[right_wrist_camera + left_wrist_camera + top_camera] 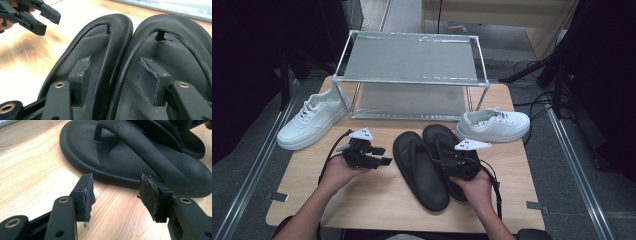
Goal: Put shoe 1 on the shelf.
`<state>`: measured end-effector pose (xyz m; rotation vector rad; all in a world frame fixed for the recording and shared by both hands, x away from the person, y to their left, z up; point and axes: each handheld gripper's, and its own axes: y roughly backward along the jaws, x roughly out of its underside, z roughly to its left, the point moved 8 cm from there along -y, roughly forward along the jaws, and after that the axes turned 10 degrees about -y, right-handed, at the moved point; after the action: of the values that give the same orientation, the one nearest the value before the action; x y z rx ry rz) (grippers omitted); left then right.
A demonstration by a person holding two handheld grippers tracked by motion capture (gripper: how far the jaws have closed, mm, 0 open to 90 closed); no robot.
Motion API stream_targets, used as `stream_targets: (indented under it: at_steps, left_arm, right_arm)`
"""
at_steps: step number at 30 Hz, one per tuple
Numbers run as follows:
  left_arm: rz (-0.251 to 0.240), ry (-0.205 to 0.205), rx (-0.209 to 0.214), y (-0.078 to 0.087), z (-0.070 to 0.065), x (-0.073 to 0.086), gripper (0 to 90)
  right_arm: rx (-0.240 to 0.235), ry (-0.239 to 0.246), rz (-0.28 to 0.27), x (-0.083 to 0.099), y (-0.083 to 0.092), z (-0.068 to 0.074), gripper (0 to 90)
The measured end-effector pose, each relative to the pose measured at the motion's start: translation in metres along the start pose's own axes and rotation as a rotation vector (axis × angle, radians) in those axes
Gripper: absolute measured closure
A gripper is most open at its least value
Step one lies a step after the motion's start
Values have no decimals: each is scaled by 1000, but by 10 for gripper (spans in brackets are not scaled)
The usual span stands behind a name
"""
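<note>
**Both grippers open, flip-flops sitting side by side**

Starting w/ our right gripper [460, 161]: jaws spread wide, nothing pinched. In the right gripper view its pads hang just over the heel ends of the two black flip-flops, one pad above each, w/ the touching inner edges of the pair running between them. Can't tell if a pad brushes the rubber, but it's not clamping anything.

Our left gripper [379, 156] is released too, jaws wide apart. In the left gripper view the left flip-flop [140, 157] lies just ahead of the pads on the wooden table [30, 170], its outer edge facing the jaws, a bit of bare wood between.

The right flip-flop [447, 150] touches its mate on the far side from the left gripper, partly under the right one.

Handling, imo: foam or rubber, so light, soft, bendy, prob a bit grippy. Grab by the sole edge and it'll flop; the strap near the toe post looks like a better bite, or pinch the sole rim mid-length.

Further out: white sneaker [312, 120] beyond the left gripper, another sneaker [494, 125] beyond the right one, and a metal-frame rack [412, 75] behind everything.
</note>
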<state>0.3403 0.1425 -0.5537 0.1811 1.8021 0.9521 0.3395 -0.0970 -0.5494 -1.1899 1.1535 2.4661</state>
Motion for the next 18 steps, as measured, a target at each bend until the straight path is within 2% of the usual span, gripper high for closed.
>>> stream_targets:
  at_steps: [8, 18]
  left_arm:
    - [2, -2, -8, 0, 1, 0, 438]
    - [2, 3, -13, 1, 3, 1, 424]
  right_arm:
    - [6, -9, 3, 1, -2, 0, 410]
    - [13, -1, 27, 7, -13, 5, 406]
